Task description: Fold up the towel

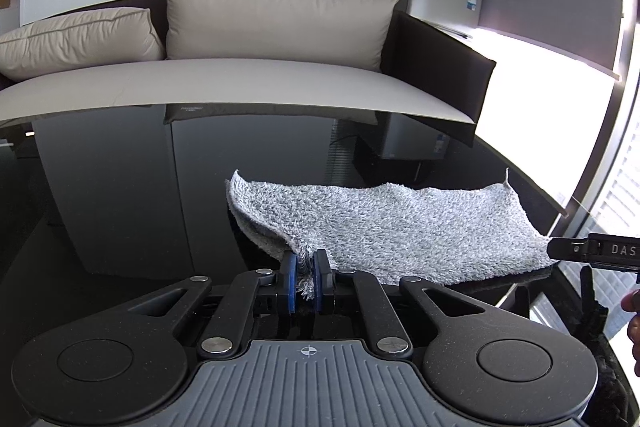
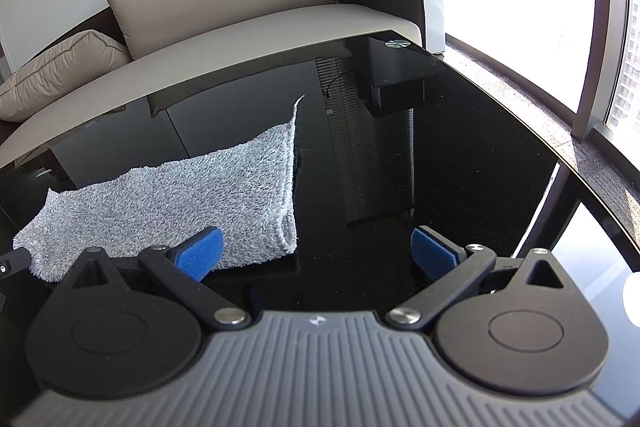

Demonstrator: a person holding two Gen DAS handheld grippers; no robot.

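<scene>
Our grey towel (image 1: pixel 400 227) lies rumpled on the black glass table (image 1: pixel 120 187). Our left gripper (image 1: pixel 305 269) is pinched tight on its near corner; our right gripper (image 2: pixel 316 247) stands wide apart, empty, just beside the other near corner. We should clamp that corner too, then lift both evenly. The only legible lettering reads "DAS" on the right gripper's finger.

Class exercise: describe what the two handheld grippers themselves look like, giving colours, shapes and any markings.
Both the left gripper and right gripper have black linkage arms with silver pivot bolts, round black discs each side, a ribbed grey body with a small crosshair mark, and blue pads on the fingers.
</scene>
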